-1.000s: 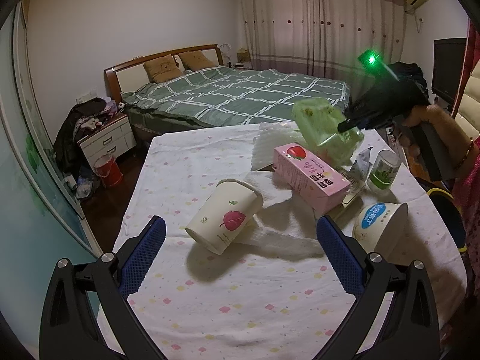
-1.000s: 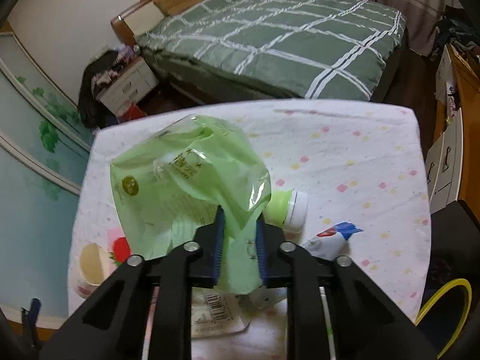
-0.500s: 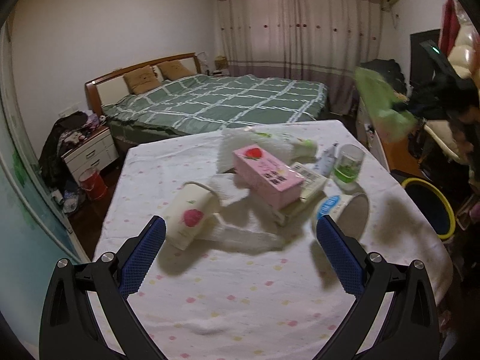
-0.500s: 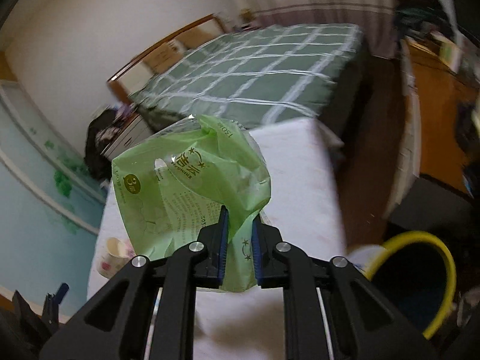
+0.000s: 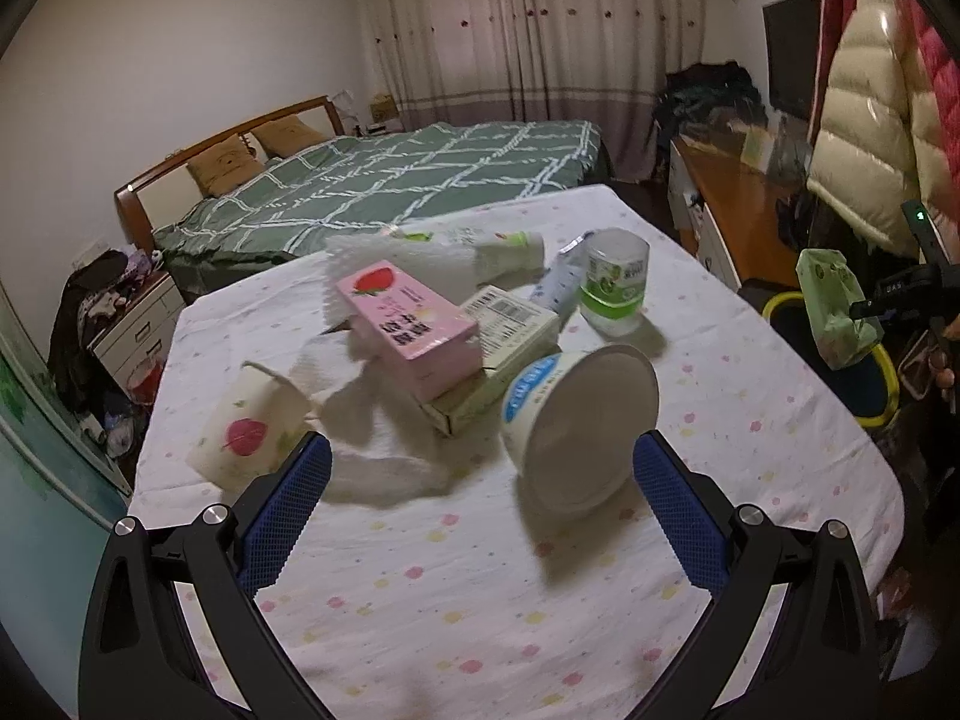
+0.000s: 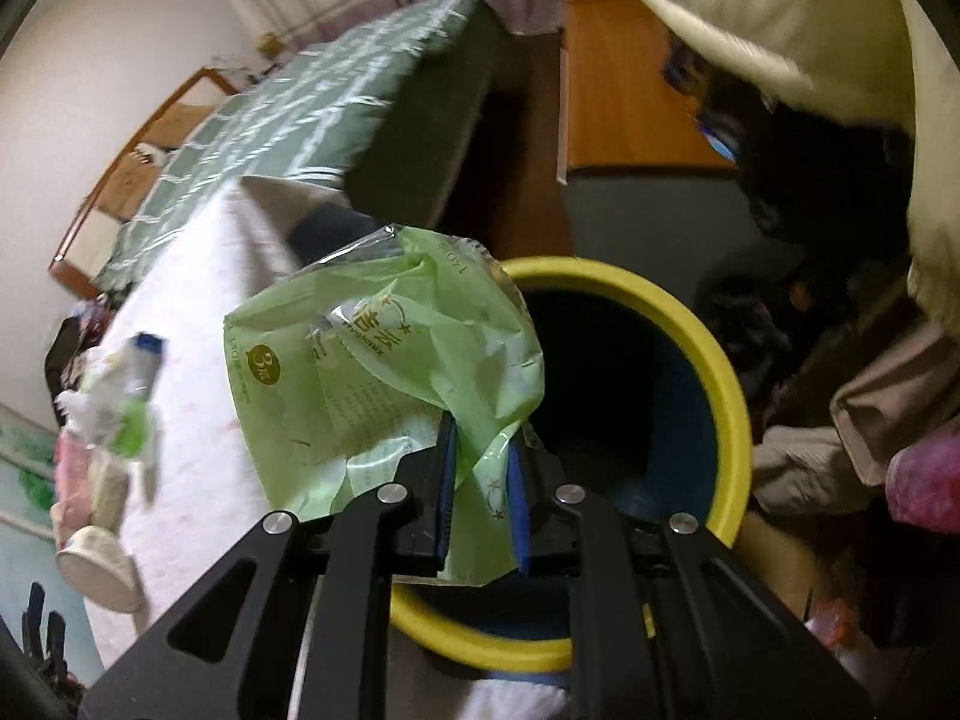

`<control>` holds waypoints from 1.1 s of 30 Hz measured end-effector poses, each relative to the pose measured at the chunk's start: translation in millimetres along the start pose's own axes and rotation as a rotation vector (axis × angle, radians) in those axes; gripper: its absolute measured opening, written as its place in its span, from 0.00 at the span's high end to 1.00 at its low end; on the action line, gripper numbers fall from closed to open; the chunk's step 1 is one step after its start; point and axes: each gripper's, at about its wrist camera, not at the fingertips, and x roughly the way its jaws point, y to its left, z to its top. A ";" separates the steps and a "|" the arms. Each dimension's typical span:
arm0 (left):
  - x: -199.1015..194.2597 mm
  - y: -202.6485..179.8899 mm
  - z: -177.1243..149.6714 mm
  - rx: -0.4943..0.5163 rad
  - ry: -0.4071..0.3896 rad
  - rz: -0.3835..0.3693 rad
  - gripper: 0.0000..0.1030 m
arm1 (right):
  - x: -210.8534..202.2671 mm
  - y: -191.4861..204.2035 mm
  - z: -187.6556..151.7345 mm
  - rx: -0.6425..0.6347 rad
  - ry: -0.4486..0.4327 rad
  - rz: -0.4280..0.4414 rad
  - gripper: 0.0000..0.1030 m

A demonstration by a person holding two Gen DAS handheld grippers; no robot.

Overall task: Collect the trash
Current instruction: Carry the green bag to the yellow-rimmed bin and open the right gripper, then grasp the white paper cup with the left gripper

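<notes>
My right gripper (image 6: 483,432) is shut on a crumpled green plastic wrapper (image 6: 384,372), which hangs over the mouth of a yellow-rimmed bin (image 6: 720,372) beside the table. The left wrist view shows that wrapper (image 5: 834,306) off the table's right edge above the bin (image 5: 775,302). My left gripper (image 5: 480,450) is open above the tablecloth (image 5: 480,588), holding nothing. Just ahead of it lies a tipped white tub (image 5: 576,420). A paper cup (image 5: 252,438), a pink carton (image 5: 408,324), a cardboard box (image 5: 510,324) and a clear green-labelled cup (image 5: 615,282) lie further on.
A crumpled tissue (image 5: 372,468), a bottle (image 5: 498,243) and a tube (image 5: 561,282) also lie on the table. Beyond it stands a green-checked bed (image 5: 420,180). At the right are a wooden desk (image 5: 738,210) and a cream puffy jacket (image 5: 864,120).
My right gripper has swung with the green wrapper from over the table to above the yellow-rimmed bin. My left gripper has moved closer to the white tub.
</notes>
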 end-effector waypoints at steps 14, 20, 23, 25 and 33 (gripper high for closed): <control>23.9 1.4 1.3 0.011 0.049 0.016 0.04 | 34.4 -11.6 -4.6 0.003 0.013 -0.082 0.49; 7.6 29.9 0.0 -0.005 0.024 0.021 0.04 | 24.3 -6.5 -3.1 -0.031 -0.024 -0.153 0.49; -1.4 46.8 -1.6 -0.005 0.001 0.044 0.04 | 17.3 -1.8 -5.6 -0.034 -0.036 -0.124 0.48; -3.7 62.6 -2.3 -0.003 -0.012 0.080 0.04 | 14.1 4.0 -6.7 -0.047 -0.040 -0.113 0.48; 28.2 129.4 2.3 0.016 0.030 0.092 0.04 | 9.9 25.6 -6.4 -0.084 -0.041 -0.084 0.47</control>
